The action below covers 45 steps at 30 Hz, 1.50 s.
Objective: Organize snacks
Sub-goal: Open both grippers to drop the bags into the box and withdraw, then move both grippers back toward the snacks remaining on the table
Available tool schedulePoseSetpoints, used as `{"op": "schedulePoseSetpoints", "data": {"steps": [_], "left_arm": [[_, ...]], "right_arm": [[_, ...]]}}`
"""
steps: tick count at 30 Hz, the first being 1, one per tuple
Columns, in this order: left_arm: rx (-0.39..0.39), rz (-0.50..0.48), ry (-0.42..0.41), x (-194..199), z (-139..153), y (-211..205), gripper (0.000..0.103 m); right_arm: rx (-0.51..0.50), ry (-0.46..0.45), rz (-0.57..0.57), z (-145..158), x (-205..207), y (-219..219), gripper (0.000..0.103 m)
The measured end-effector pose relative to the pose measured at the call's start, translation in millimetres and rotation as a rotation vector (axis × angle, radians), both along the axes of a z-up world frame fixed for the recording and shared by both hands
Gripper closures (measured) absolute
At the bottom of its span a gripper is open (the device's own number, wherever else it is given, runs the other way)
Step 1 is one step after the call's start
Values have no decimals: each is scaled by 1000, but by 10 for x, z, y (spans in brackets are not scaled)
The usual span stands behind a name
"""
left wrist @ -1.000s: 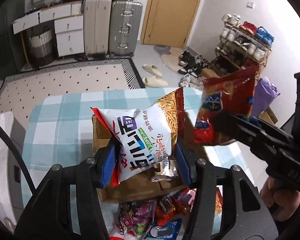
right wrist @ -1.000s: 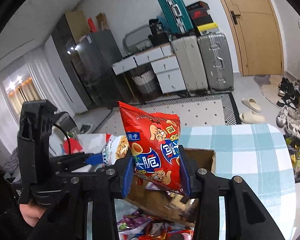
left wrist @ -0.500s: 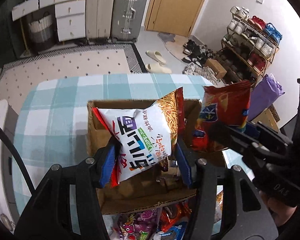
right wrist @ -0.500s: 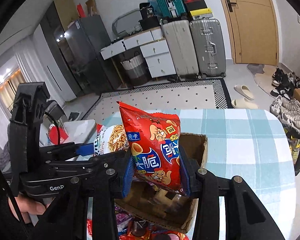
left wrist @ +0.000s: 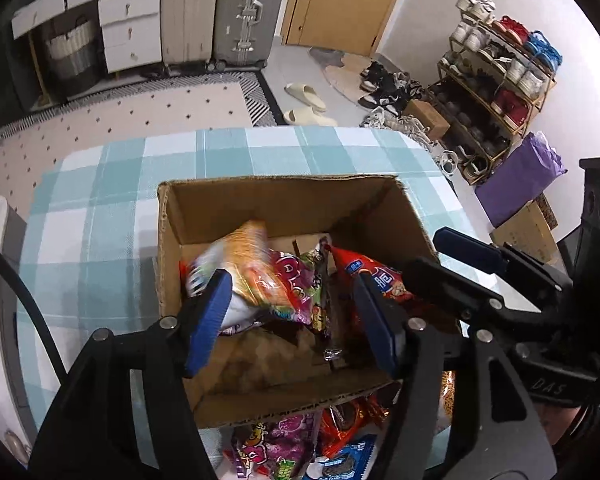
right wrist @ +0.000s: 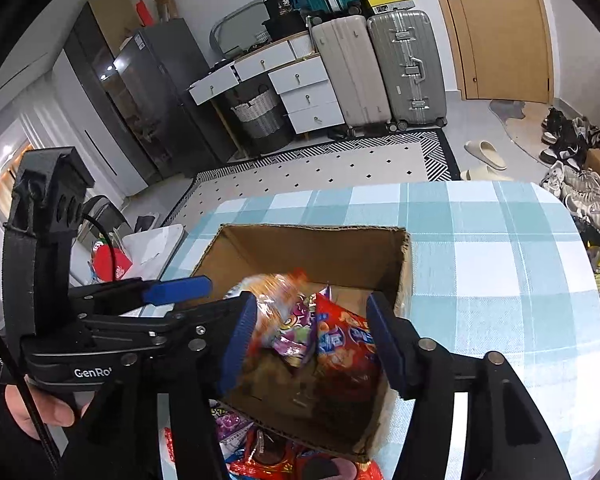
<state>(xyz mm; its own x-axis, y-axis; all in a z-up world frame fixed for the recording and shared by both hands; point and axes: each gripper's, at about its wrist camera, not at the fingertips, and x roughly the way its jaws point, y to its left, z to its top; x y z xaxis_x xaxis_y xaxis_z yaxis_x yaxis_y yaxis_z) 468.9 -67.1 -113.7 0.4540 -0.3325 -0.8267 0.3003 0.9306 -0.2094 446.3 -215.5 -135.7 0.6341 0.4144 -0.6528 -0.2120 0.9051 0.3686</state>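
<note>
An open cardboard box [left wrist: 284, 196] [right wrist: 308, 240] stands on the checked table. Inside lie a white and orange snack bag [left wrist: 244, 264] [right wrist: 272, 296], blurred, a purple candy bag [left wrist: 296, 288] [right wrist: 296, 332] and a red chip bag [left wrist: 376, 276] [right wrist: 344, 344]. My left gripper [left wrist: 290, 320] is open and empty above the box's near left part. My right gripper [right wrist: 308, 340] is open and empty above the box; it also shows in the left wrist view [left wrist: 460, 264] at the box's right wall.
Several loose snack packets [left wrist: 300, 444] [right wrist: 260, 448] lie on the table in front of the box. The blue checked tablecloth [left wrist: 100, 208] [right wrist: 492, 280] spreads around it. Suitcases [right wrist: 380, 68], drawers and a shoe rack [left wrist: 496, 76] stand beyond the table.
Both grippers opened and let go of their bags. The white and orange bag and the red chip bag dropped into the box. Both grippers moved forward over the box.
</note>
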Motion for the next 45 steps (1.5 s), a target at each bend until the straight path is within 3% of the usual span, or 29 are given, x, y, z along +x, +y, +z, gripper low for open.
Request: {"op": "schedulePoseSetpoints", "data": {"steps": [6,9,13,24,27,30,34,37,45], "left_arm": [[6,16,-53,-172,164,55,33],[-19,12,-60,-322,276,90,32],[-6,11,-137,-592,487,114,23],[-31,14,-249,-1287,853,154,22],[-39,5,-285,-1508,943,151,21],[-43,11,-327,-1759,1032,164,19],[-73,20,-356,-2045,1111,190,12],[-79,35,-393,-2304,1135,197,1],[-112,47,-428,-2811,1049,186,1]], "right_arm": [[5,-34,-11,85,-148,-91,36],[-5,-61,-17,113,-254,-150,27],[13,-66,-42,122,-394,-276,27],[-23,-181,-6,348,-990,-423,27],[-33,-232,-8,426,-1218,-402,17],[-20,-288,2,504,-1464,-367,13],[-23,-360,-8,593,-1830,-315,5],[-9,-390,-14,625,-2063,-301,4],[13,-412,-7,545,-2536,-301,4]]}}
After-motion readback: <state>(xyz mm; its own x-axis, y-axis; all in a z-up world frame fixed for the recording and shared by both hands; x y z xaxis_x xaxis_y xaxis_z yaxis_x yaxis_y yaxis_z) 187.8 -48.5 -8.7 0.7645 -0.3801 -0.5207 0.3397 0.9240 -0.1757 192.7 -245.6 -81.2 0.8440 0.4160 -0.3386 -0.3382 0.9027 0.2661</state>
